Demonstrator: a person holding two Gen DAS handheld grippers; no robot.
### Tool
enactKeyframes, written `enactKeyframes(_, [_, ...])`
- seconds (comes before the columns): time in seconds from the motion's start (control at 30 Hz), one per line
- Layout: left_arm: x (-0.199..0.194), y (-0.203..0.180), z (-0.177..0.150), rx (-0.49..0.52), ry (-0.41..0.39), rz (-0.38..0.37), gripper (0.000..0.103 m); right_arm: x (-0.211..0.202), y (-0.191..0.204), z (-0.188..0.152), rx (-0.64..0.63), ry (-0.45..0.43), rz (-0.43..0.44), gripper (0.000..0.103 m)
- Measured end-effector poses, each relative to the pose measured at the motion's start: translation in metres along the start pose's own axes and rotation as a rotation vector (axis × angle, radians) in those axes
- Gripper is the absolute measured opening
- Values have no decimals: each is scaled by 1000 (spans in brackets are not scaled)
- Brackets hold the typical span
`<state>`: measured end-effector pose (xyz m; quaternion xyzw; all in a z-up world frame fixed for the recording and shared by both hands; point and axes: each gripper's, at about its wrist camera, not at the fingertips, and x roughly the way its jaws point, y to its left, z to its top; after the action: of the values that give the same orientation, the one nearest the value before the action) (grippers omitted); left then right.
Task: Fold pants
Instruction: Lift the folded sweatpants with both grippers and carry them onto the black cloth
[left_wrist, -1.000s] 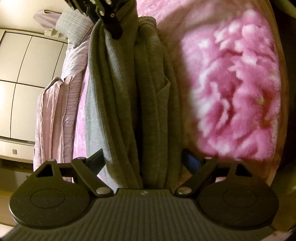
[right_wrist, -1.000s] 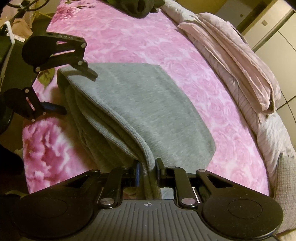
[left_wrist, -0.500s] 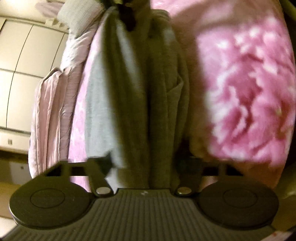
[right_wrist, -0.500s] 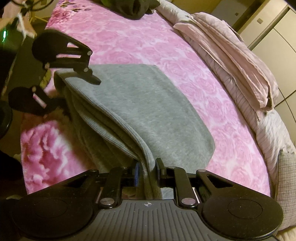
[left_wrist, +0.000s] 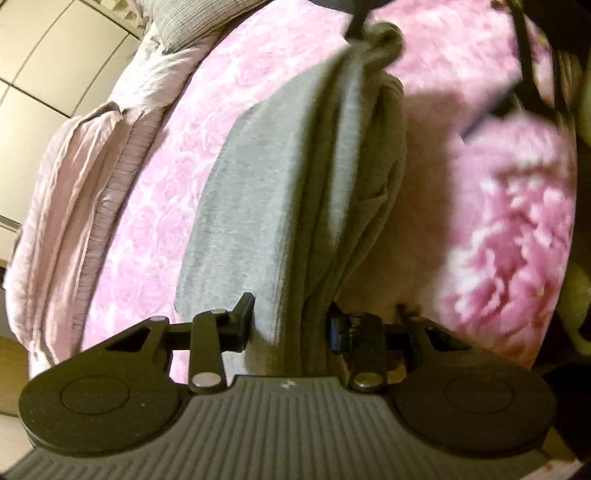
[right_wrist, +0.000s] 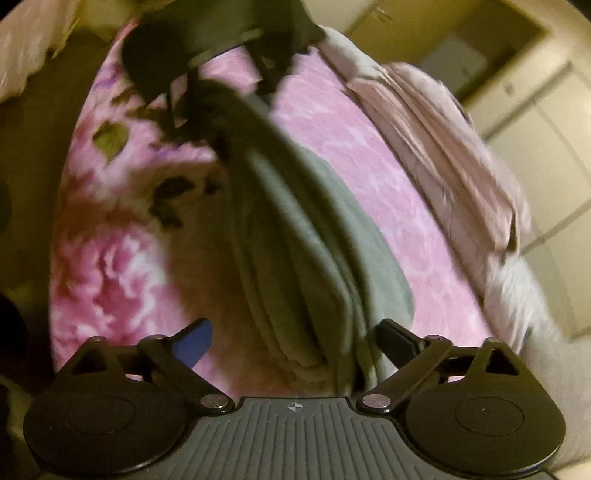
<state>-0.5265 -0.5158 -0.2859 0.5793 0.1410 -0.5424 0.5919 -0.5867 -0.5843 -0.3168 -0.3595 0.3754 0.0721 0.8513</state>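
So the grey knit pants (left_wrist: 280, 192) are bunched in a long fold on the bed's pink rose-print blanket (left_wrist: 155, 206). Left gripper (left_wrist: 291, 325) has just been closing, jaws clamped on the near end of the fold. Right gripper (right_wrist: 295, 343) jaws just sprang apart (wide open), fabric lying loose between them, running toward 12 o'clock.

The pants (left_wrist: 255, 206) lie on the bed (left_wrist: 155, 206), bunched into a long strip. One end of the strip sits between the left tongs (left_wrist: 291, 325); the other end sits between the right tongs (right_wrist: 295, 343). A rumpled sheet (left_wrist: 74, 192) lies along the far side of the bed, with cupboard doors (left_wrist: 33, 74) behind it.
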Motion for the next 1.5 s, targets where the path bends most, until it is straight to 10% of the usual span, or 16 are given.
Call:
enactKeyframes(0.27, [6,55,8,-104,3,-172,34,52,9,-3,-191,-64,-125,100])
enactKeyframes(0.47, [7,77,9,-149,-3,-223,34,80,-11,-28,-224,53,-232,96])
enactKeyframes(0.6, [10,61,9,-102,10,-197,34,74,-23,-28,-217,70,-141,57])
enactKeyframes(1.17, [-61,104,27,39,10,-336,30,-45,-101,55,34,240,92,36])
enactKeyframes(1.5, [-88,132,130,298,-179,-412,30,-142,-148,37,302,403,-82,35])
